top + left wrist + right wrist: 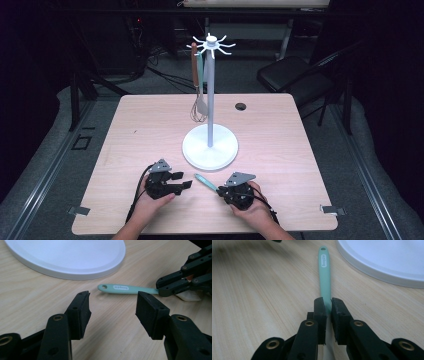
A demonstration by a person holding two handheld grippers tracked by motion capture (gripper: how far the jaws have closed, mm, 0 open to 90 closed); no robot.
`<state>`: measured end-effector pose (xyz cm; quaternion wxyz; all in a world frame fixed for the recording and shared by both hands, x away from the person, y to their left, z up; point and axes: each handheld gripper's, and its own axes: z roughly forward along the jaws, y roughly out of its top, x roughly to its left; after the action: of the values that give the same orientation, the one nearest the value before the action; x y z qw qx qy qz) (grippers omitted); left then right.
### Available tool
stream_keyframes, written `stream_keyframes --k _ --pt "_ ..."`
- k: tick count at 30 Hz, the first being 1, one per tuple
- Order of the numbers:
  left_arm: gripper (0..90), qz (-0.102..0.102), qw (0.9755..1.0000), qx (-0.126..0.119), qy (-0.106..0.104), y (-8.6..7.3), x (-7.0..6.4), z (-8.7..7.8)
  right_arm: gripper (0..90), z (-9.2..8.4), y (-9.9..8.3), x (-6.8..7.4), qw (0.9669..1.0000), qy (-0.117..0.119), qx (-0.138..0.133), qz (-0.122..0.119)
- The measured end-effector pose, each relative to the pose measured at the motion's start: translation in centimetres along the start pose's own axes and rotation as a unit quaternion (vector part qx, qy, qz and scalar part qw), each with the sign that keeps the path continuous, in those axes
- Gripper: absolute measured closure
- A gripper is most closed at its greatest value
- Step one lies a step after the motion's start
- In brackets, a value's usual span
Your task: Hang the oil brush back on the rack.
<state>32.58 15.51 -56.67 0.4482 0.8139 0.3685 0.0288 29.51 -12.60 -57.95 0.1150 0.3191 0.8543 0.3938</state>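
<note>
Right claw (327,307) clamps the teal brush (324,275) beside the stand base (387,260); left claw (112,305) wide, empty.

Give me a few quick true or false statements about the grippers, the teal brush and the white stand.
1. The right gripper is clamped on the teal brush. True.
2. The left gripper holds the brush. False: its jaws stand open with nothing between them.
3. A whisk hangs from the white stand. True.
4. The brush lies on the stand's base. False: it is beside the base, over the table.
</note>
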Motion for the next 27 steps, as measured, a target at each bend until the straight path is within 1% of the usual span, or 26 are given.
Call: stream_keyframes --k 2,3,7,8,12,13,17,18,19,20,21,23,27 --pt "43.9 0.002 1.0000 0.000 -0.005 0.0 -0.1 0.3 82.7 -0.1 0.0 0.1 1.0000 0.003 -0.002 -0.001" --pt "43.8 -0.004 0.9999 -0.001 -0.012 -0.1 -0.2 0.6 82.8 -0.1 0.0 0.2 1.0000 0.003 -0.005 -0.001" --pt "43.4 -0.003 0.9998 0.008 -0.019 -0.2 -0.4 1.2 82.7 -0.4 0.1 0.4 0.9999 0.006 -0.014 -0.005" --pt "43.1 -0.003 0.9997 0.009 -0.024 -0.2 -0.5 1.4 82.7 -0.5 0.2 0.4 0.9998 0.008 -0.018 -0.003" --pt "42.5 -0.019 0.9989 0.007 -0.043 -0.3 -0.5 1.8 82.7 -0.7 0.3 0.5 0.9995 0.013 -0.027 -0.003" --pt "42.5 -0.021 0.9988 0.006 -0.044 -0.3 -0.5 1.9 82.7 -0.8 0.3 0.6 0.9994 0.017 -0.031 -0.003" --pt "42.2 -0.023 0.9983 0.007 -0.052 -0.3 -0.5 2.1 82.7 -0.9 0.4 0.7 0.9991 0.023 -0.036 -0.007" --pt "42.1 -0.022 0.9981 0.007 -0.057 -0.3 -0.5 2.2 82.7 -0.9 0.4 0.8 0.9989 0.025 -0.039 -0.005" --pt "42.0 -0.021 0.9981 0.007 -0.058 -0.3 -0.6 2.2 82.7 -0.9 0.4 0.8 0.9988 0.026 -0.040 -0.006" --pt "41.9 -0.024 0.9981 0.005 -0.057 -0.3 -0.7 2.2 82.7 -0.8 0.4 0.8 0.9988 0.027 -0.040 -0.008" --pt "41.9 -0.026 0.9977 0.003 -0.063 -0.2 -0.6 2.3 82.7 -0.8 0.4 0.9 0.9988 0.029 -0.039 -0.008" --pt "41.8 -0.037 0.9967 -0.001 -0.072 -0.2 -0.6 2.3 82.7 -0.8 0.4 0.9 0.9987 0.031 -0.038 -0.011" --pt "40.1 -0.053 0.9949 -0.012 -0.085 -0.1 -0.6 2.3 82.6 -0.8 0.5 1.1 0.9982 0.035 -0.047 -0.011"
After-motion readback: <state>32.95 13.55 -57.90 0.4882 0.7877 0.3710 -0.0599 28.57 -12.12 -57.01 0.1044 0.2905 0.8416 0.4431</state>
